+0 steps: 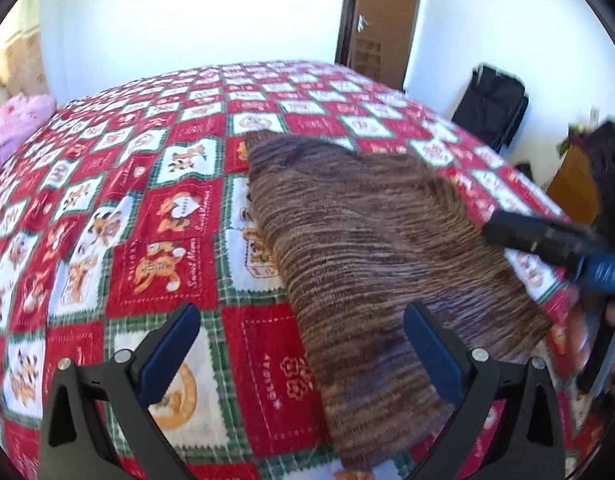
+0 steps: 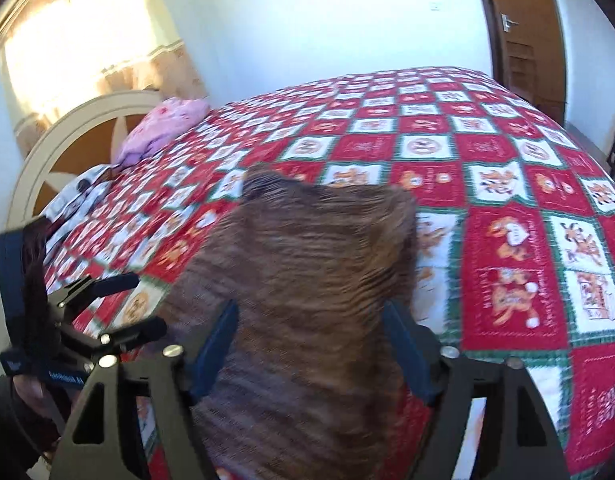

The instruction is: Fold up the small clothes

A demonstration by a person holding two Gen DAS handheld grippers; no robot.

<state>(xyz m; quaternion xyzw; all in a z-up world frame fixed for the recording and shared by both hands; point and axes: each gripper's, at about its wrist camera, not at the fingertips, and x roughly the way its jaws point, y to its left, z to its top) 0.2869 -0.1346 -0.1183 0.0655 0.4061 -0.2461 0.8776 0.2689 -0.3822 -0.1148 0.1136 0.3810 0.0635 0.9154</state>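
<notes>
Garment: I see a brown striped knit piece (image 1: 371, 248) lying on the quilt, folded into a rough wedge — narrow end toward the far side of the bed, wide end toward me.
Surface: a red, white and green patchwork quilt (image 1: 147, 216) covers the bed; the garment sits near its close edge.
Left gripper (image 1: 303, 340): jaws stand wide apart, nothing clamped; the right-hand finger hangs over the garment's near part, the left-hand finger over bare quilt. I cannot tell whether either touches the fabric.
Right gripper (image 2: 311, 344): jaws spread wide with the knit between them; the view is blurred, but I see no pad pressing on the cloth.
Background: a pink pillow (image 2: 167, 124) at the headboard (image 2: 67, 136) — well apart from the garment; a wooden door (image 2: 519, 32) beyond the bed.
</notes>
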